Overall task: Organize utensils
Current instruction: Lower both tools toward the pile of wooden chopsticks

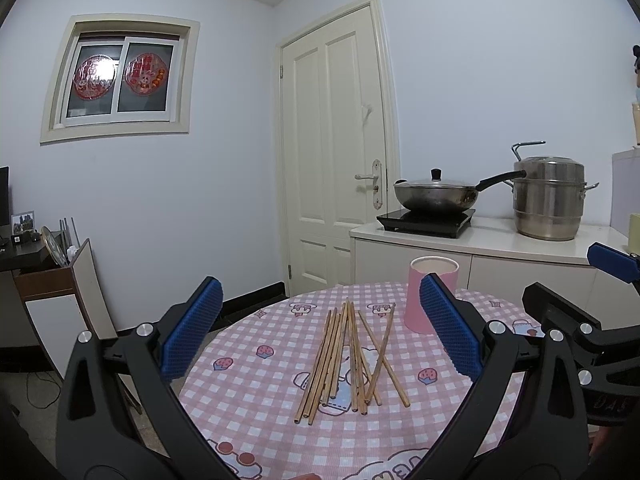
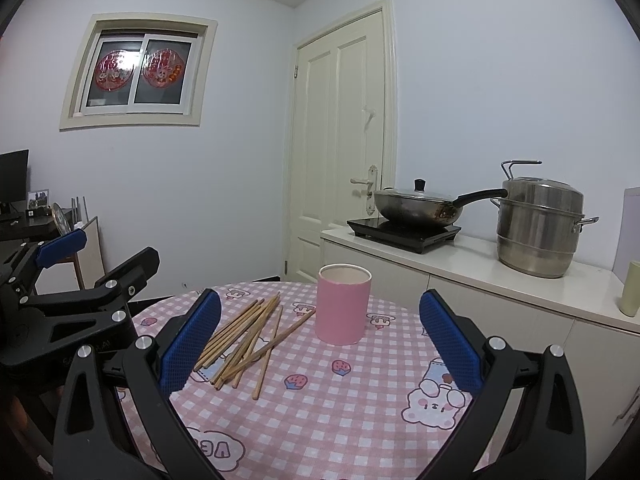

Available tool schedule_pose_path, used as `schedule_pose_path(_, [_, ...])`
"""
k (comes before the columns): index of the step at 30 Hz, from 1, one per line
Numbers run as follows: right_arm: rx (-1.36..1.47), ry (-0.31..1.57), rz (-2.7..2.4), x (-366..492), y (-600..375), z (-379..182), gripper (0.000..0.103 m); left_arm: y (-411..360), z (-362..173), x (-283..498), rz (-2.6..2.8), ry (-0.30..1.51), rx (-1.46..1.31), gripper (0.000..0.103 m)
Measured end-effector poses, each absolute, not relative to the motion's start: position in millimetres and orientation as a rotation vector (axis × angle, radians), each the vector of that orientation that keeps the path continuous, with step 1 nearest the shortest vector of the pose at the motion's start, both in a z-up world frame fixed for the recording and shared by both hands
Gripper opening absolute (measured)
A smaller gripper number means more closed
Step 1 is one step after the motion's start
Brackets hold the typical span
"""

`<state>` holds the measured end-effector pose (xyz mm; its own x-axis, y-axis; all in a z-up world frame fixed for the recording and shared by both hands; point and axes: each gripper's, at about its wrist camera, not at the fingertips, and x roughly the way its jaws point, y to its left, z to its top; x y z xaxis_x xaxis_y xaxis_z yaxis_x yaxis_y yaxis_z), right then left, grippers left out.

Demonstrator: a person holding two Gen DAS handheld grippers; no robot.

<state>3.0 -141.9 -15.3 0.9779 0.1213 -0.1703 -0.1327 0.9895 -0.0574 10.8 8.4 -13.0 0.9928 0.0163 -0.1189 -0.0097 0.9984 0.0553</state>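
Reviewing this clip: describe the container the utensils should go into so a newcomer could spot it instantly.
Start at the round table with the pink checked cartoon cloth, in front of the white counter. On it, right of the loose pile of wooden chopsticks, stands an upright pink cup. It is the only container on the table: plain pink, open-topped, with nothing sticking out.

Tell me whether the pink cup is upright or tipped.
Upright: the pink cup stands on the table, open rim facing up; contents cannot be seen.
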Motion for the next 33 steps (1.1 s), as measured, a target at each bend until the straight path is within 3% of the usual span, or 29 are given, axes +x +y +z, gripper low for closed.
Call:
schedule_pose_path(9, [0.013, 0.335, 0.181, 38.3, -142.4, -25.6, 0.096, 13.7, -31.3, 39.2, -0.004, 0.228, 0.101, 0.097])
schedule_pose_path(23, [0.007, 0.551, 0.167, 105.0, -137.2, -74.9, 0.096, 96.9, -95.3, 155.0, -0.028, 0.719, 0.018, 0.097])
schedule_pose_path(33, [0.018, 0.614, 0.185, 127.3, -139.7, -84.0, 0.096, 77.4, -126.9, 205.9, -0.088, 0.902, 0.107, 0.097])
